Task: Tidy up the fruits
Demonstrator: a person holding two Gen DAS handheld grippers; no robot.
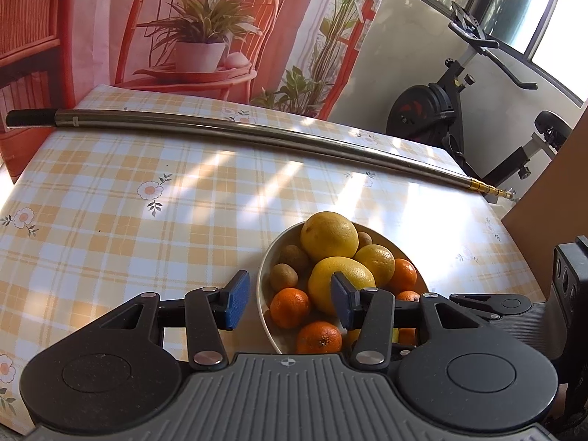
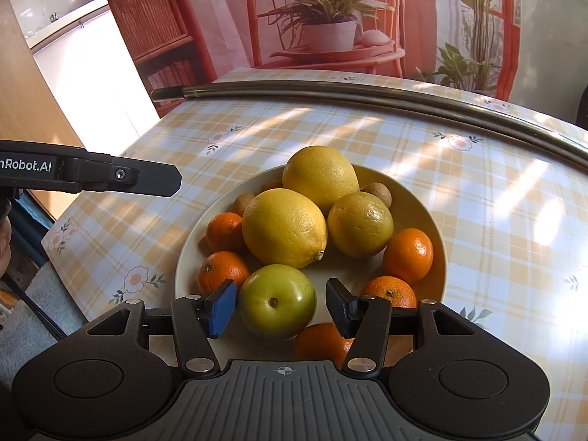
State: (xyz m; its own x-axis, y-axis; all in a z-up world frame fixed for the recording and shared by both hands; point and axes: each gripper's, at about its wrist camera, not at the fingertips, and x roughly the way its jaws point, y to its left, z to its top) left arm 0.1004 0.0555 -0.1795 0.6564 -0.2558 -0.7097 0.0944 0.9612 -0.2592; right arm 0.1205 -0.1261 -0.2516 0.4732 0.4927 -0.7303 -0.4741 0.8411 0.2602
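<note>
Only the right view shows the green fruit (image 2: pixel 277 300), between the released right tongs (image 2: pixel 281 307); the left tongs (image 1: pixel 290 303), also released, hover at the bowl's (image 1: pixel 263 275) 9 o'clock rim.

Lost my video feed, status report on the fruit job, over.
Left gripper open, empty, at bowl rim. Right gripper open around round green fruit in cream ceramic bowl. Nothing blocking.

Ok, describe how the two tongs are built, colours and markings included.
Both the left tongs and the right tongs are matte black linkages with silver pivot rivets, blue textured pads and a grey ribbed base bearing a small crosshair mark. The left one's side carries white "nRobot.AI" lettering in the right wrist view.
</note>
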